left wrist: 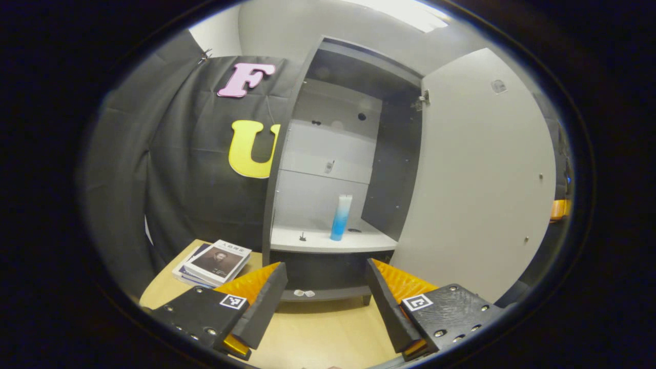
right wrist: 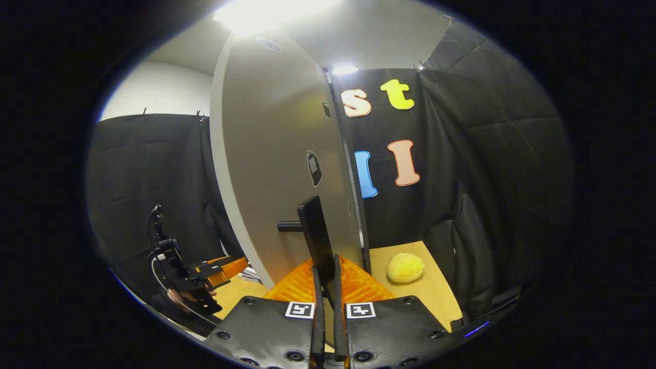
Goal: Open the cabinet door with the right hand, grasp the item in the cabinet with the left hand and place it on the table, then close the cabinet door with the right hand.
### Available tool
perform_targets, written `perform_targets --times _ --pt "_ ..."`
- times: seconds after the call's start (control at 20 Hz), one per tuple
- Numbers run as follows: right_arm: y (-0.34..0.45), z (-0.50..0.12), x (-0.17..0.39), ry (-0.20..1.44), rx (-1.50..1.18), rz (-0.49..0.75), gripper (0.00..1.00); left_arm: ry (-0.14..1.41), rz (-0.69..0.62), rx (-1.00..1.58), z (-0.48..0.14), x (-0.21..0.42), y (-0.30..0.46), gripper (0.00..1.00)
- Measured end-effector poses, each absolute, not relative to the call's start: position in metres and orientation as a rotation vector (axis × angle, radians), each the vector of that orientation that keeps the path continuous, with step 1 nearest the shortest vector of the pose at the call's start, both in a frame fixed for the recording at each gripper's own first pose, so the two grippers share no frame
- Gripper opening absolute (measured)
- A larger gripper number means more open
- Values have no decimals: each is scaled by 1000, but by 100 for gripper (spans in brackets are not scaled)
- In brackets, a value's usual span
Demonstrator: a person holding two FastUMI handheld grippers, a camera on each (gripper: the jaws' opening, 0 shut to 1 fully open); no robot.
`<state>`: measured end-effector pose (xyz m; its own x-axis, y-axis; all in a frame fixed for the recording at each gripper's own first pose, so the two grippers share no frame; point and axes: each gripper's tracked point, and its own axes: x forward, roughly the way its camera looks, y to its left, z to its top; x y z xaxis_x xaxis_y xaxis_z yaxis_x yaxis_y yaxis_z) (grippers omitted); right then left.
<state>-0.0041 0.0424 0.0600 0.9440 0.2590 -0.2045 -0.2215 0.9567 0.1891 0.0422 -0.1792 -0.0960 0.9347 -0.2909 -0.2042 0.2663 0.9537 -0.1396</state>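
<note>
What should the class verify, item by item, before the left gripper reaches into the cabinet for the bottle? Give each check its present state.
1. Cabinet door swung wide open: ok.
2. Right gripper shut on the door handle, holding the door: ok.
3. Bottle upright on the shelf, in plain sight: ok.
4. Left gripper open, jaws spread and facing the shelf: ok.
5. Jaw gap wider than the bottle: cannot tell from this far.
6. Bare table in front of the cabinet to set it down, beside the books: ok.

Right tool (right wrist: pixel 325 287) clamps the door handle (right wrist: pixel 315 238); yellow item (right wrist: pixel 405 267) on table (right wrist: pixel 435 292).
</note>
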Motion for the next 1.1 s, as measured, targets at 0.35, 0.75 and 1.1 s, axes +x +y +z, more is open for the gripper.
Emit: perform_targets --times 0.35,0.75,1.1 --pt "-8 59 4 250 144 325 8 234 -124 -115 -93 -9 -212 94" --pt "-8 52 -4 242 160 416 5 261 -73 -48 -93 -49 -230 94" --pt "-26 48 -36 256 182 305 2 260 -160 -26 -83 -26 -213 94"
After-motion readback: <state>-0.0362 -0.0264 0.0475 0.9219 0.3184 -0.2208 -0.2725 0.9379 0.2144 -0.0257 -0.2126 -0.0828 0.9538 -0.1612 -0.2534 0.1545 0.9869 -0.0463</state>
